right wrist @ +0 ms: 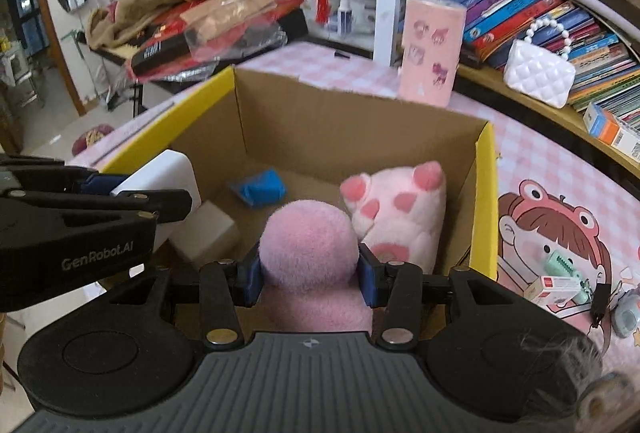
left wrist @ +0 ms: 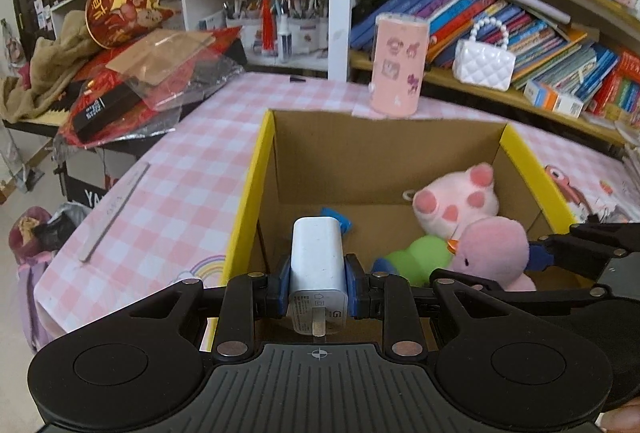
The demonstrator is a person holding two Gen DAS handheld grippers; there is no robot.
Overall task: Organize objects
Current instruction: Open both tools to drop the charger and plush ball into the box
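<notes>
We're over the near rim of the cardboard box (left wrist: 384,153) with both grippers side by side. Our left gripper (left wrist: 318,287) has its jaws clamped tight on a white charger (left wrist: 318,261), prongs facing the camera, held above the box's near left corner, just inside the yellow left edge (left wrist: 248,201). Our right gripper (right wrist: 310,273) has its jaws partway open, squeezing a pink plush toy (right wrist: 308,245) by its round head, with the green body (left wrist: 420,257) trailing below in the left wrist view. Inside the box, a pink-and-white plush paw (right wrist: 400,209) leans against the right wall, a blue item (right wrist: 260,187) lies toward the far left of the floor, and a white block (right wrist: 208,229) sits near the left wall. The middle of the floor is bare cardboard, so there's room there. Beyond the far rim a pink canister (left wrist: 398,63) stands on the checked table (left wrist: 180,173), close to the box.
</notes>
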